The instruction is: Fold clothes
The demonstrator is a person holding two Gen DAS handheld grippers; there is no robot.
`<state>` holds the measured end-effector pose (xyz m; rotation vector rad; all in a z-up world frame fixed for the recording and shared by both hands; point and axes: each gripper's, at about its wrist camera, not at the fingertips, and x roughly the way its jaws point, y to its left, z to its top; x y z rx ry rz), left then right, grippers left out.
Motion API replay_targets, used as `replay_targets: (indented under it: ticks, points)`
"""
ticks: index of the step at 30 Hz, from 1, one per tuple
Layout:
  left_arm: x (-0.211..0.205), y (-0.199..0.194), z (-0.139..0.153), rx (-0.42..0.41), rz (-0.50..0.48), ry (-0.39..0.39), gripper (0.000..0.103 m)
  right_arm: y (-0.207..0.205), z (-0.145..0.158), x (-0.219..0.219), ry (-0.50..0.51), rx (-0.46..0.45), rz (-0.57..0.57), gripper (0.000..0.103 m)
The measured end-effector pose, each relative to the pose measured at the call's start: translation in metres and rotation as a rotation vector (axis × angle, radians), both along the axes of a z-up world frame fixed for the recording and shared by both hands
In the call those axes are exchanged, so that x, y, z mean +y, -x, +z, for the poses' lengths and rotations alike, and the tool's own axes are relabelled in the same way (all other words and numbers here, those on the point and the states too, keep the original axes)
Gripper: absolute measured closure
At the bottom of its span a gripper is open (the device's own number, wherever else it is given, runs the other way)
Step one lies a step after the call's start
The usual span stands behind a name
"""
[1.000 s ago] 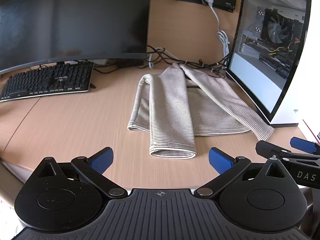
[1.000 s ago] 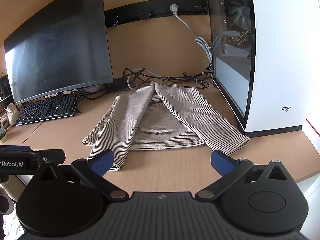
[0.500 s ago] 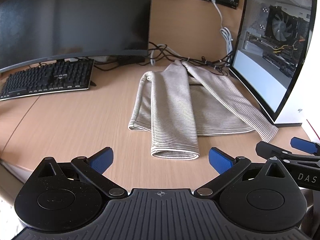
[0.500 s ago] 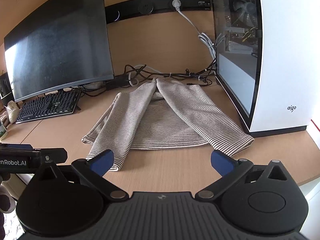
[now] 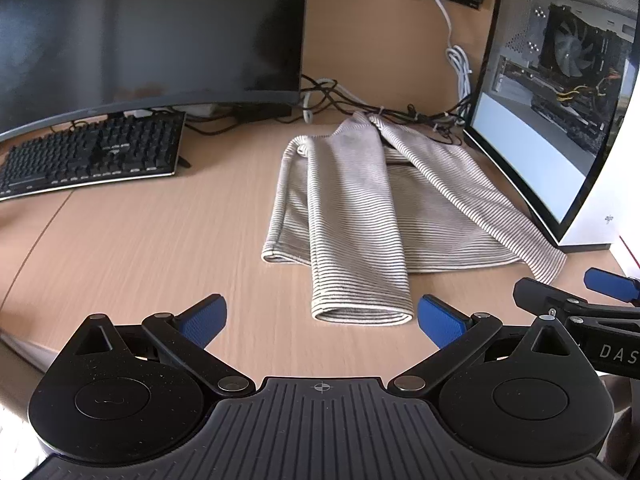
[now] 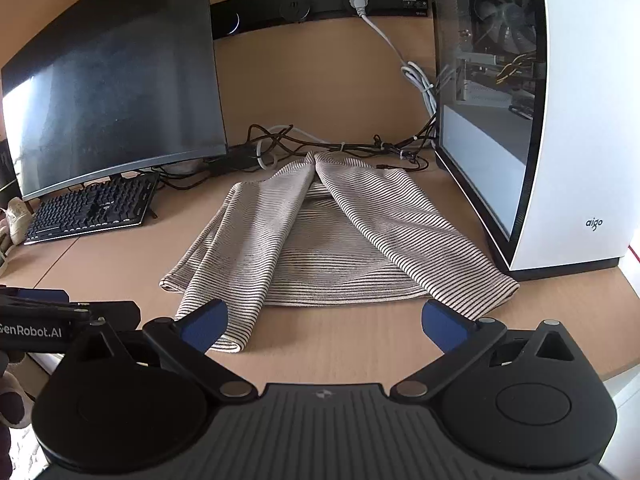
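Striped top point(image 5: 352, 208) lies flat on the wooden desk point(image 5: 140, 240), mid-desk, w/ both sleeves folded in over the body. Left of the top: black keyboard point(image 5: 92, 156), and behind that the dark curved monitor point(image 5: 148, 32). Right of the top, just beside it: white PC case point(image 6: 580, 120) w/ glass side panel, fan visible inside. Behind the top, a tangle of cables point(image 6: 320, 146) along the back wall.

Left sleeve point(image 5: 356, 240) runs straight down toward the desk's near edge, cuff end past the hem. Right sleeve point(image 6: 404, 232) angles out toward the PC case, cuff near the case's front corner; whether it touches the case, hard to say through the fisheye.

Left gripper point(image 5: 322, 316) hovers just in front of the left sleeve's cuff, blue pads point(image 5: 202, 318) spread wide, nothing between them. Right gripper point(image 6: 324, 324) sits in front of the top's hem, pads point(image 6: 444, 326) likewise spread apart, holding nothing, one pad in line w/ the right cuff. Neither tool touches fabric. Each gripper shows at the edge of the other's view.
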<state>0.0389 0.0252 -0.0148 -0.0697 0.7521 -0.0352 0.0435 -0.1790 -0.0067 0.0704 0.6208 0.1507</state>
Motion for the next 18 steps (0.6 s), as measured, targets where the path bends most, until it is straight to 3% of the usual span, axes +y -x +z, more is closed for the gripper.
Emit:
replay_targets:
  ticks: [9, 18]
  points:
    - [0.02, -0.026, -0.007, 0.033, -0.063, 0.026, 0.0, -0.015, -0.003, 0.022, 0.012, 0.043, -0.071, 0.0]
    - [0.052, -0.06, -0.018, 0.1, -0.184, 0.108, 0.0, -0.025, -0.007, 0.043, -0.02, 0.107, -0.216, 0.0]
